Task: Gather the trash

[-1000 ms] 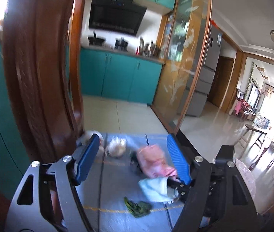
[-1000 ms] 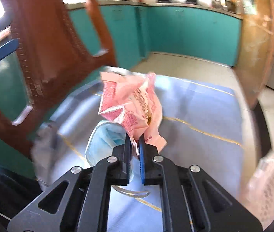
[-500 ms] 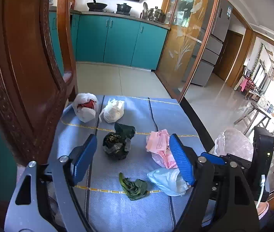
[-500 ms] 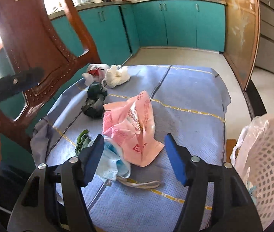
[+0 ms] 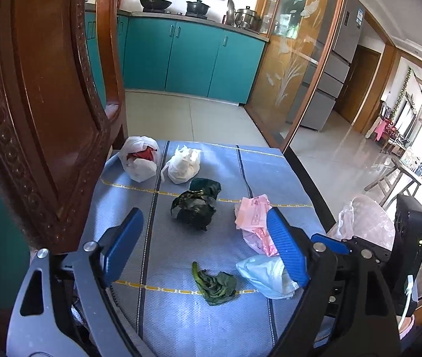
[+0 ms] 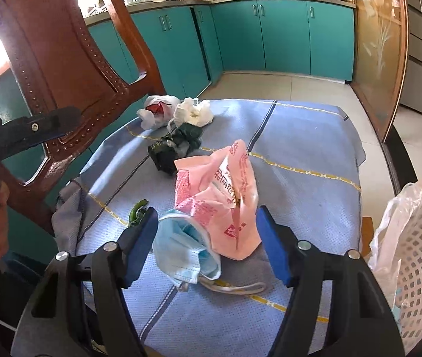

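Note:
Trash lies on a blue tablecloth (image 5: 181,312). A pink plastic bag (image 6: 220,196) rests on a blue face mask (image 6: 184,250), both between the fingers of my right gripper (image 6: 208,211). Its jaws are opening and the pads do not press on either. My left gripper (image 5: 203,212) hovers over the cloth with its jaws opening and nothing between them. Ahead of it sit a dark crumpled bag (image 5: 196,208) and a wilted green leaf (image 5: 215,282). The pink bag (image 5: 254,217) and mask (image 5: 267,273) lie by its right finger.
A white bag with red contents (image 5: 139,160) and a white tissue bundle (image 5: 184,166) sit at the far edge. A carved wooden chair back (image 5: 32,104) stands close on the left. A white basket lined with clear plastic (image 6: 416,255) stands off the table's right side.
My right gripper has let go of the pink bag, which now lies on the cloth over the mask. My left gripper has tipped downward and spread its jaws wider.

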The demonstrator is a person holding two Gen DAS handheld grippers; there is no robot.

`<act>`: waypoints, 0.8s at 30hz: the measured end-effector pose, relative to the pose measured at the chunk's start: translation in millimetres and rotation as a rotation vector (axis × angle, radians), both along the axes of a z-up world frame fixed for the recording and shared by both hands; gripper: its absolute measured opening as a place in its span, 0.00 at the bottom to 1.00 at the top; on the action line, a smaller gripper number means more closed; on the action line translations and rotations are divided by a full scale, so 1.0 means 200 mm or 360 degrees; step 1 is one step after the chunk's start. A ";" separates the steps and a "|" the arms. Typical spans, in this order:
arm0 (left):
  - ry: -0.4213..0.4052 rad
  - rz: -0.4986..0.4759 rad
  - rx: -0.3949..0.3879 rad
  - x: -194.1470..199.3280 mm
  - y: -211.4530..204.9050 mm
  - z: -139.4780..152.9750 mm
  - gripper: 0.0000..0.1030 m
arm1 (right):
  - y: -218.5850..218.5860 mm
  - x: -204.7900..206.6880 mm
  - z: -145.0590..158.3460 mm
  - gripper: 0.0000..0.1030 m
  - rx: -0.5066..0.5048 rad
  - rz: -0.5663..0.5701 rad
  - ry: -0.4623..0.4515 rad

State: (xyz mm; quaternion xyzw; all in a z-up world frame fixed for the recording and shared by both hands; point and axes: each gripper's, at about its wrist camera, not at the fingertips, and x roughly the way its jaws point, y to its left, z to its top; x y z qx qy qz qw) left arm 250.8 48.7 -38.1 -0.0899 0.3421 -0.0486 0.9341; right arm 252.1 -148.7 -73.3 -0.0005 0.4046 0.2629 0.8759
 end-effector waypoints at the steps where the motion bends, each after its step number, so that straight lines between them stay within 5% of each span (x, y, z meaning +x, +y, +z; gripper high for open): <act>1: 0.0000 0.0000 0.0006 0.00 0.00 0.00 0.83 | 0.00 0.00 0.00 0.66 -0.0003 -0.0004 0.0003; 24: 0.0046 0.0016 0.0018 0.01 0.01 -0.03 0.84 | 0.03 -0.03 0.00 0.67 -0.0059 0.0037 -0.0025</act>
